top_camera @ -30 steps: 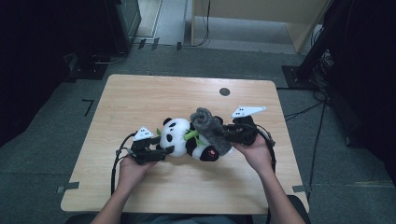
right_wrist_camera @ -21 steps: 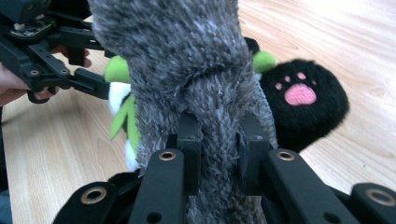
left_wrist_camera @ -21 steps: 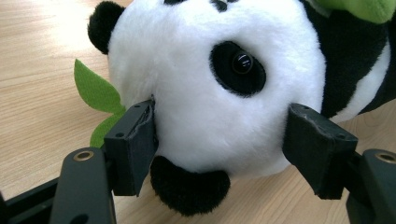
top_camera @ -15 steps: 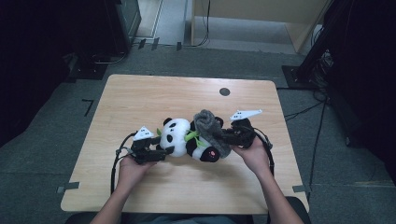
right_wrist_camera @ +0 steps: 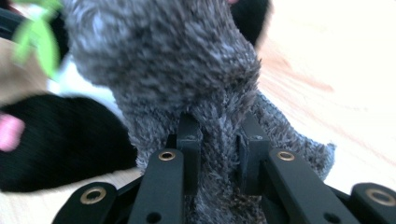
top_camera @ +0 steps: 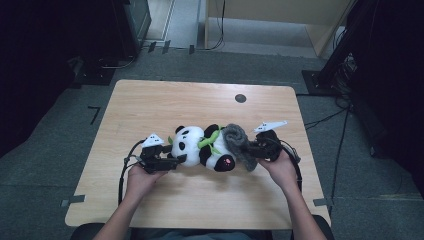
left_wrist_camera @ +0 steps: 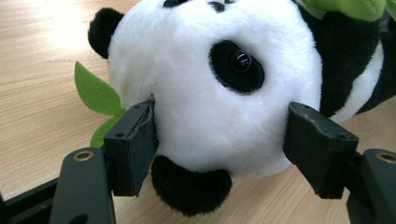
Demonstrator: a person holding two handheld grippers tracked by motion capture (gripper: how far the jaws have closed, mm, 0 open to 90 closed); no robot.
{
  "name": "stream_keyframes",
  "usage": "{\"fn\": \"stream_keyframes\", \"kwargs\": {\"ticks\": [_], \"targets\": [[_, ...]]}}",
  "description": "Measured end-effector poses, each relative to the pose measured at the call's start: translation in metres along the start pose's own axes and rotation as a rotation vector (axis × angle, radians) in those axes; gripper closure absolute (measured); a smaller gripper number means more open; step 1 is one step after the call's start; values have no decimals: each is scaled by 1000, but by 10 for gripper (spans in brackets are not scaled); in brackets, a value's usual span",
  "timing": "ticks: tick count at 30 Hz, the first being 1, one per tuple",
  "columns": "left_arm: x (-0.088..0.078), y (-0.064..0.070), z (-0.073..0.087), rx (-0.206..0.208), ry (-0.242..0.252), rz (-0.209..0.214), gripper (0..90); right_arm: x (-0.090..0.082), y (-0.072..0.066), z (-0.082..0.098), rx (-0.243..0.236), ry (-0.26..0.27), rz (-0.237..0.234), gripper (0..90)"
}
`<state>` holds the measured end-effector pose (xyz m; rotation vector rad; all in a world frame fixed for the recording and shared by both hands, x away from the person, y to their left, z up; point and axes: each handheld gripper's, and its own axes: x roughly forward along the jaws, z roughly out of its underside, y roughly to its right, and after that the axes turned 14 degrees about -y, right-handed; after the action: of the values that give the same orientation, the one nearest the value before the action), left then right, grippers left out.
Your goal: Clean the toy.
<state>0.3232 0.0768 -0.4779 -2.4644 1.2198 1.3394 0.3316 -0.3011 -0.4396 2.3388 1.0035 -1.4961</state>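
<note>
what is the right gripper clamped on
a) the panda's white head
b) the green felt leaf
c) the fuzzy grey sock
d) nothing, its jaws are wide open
c: in the right gripper view the right gripper has its jaws pinched on a fold of the fuzzy grey knitted sock, while the black-and-white plush panda's head sits between the left gripper's jaws.

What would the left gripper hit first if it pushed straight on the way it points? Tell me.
The panda plush's head. The left gripper already has its jaws on either side of that white head, pads against the fur, so going on would drive the head deeper between the jaws, probably shoving the toy along the table.
</note>
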Motion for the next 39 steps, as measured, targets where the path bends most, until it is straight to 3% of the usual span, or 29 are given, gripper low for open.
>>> {"fn": "stream_keyframes", "kwargs": {"ticks": [4,10,14,17,23,30,34,39], "targets": [[1,-2,0,-5,11,8,286,5,10,5,43,-24,-1,763],[2,-2,-1,1,14,5,288,4,18,9,69,-28,1,763],[2,-2,-1,4,15,4,288,-6,21,11,79,2,-11,776],[3,-2,0,12,20,0,287,-21,16,7,93,32,-29,787],[3,-1,0,15,22,-1,287,-50,-10,-7,59,109,-37,788],[2,-1,0,20,23,-3,287,-65,-51,-41,-23,132,-41,784],[2,-1,0,23,25,-3,288,-63,-72,-68,-74,113,-55,780],[2,-1,0,26,24,-3,290,-48,-104,-104,-131,97,-96,779]]}}
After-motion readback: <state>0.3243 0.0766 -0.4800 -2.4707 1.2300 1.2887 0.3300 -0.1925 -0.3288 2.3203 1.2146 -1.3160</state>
